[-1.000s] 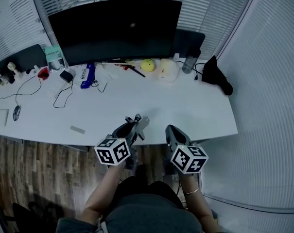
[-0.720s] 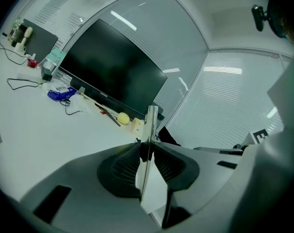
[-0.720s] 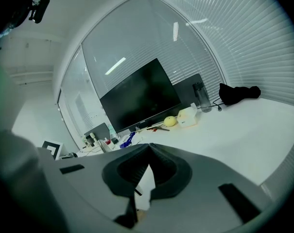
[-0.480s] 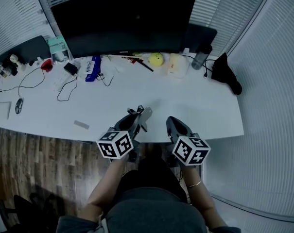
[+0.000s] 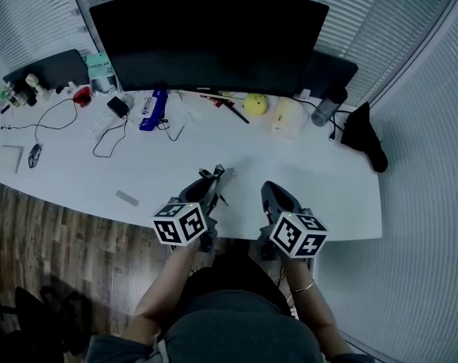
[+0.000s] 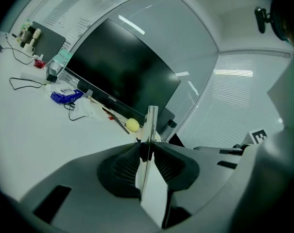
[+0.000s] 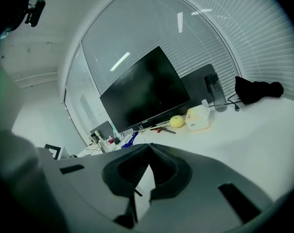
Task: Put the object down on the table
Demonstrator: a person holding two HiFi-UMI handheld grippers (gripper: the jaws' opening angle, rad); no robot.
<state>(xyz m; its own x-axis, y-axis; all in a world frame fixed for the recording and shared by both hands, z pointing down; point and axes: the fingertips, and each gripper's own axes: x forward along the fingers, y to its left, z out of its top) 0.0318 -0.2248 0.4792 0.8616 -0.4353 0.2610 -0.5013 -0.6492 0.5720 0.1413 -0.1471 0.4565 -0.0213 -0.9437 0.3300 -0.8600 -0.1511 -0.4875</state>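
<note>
My left gripper (image 5: 212,181) hovers over the front edge of the white desk (image 5: 168,174). It is shut on a thin flat grey plate (image 5: 223,178). In the left gripper view the plate (image 6: 150,125) stands edge-on and upright, pinched between the pads of the left gripper (image 6: 147,150), with its top sticking out past the fingertips. My right gripper (image 5: 268,193) hangs just to the right, at the same desk edge. In its own view the right gripper (image 7: 147,145) is shut, tips touching, with nothing in it.
A big dark monitor (image 5: 206,44) lines the back of the desk. In front of it lie a blue object (image 5: 153,110), a yellow ball (image 5: 255,104), a white box (image 5: 288,117), a bottle (image 5: 325,108) and cables. Black cloth (image 5: 369,138) sits far right, a small grey strip (image 5: 127,198) front left.
The head camera has shifted, so the desk and monitor sit further right in the picture. Both grippers stay at the front edge, and the left keeps its hold on the plate.
</note>
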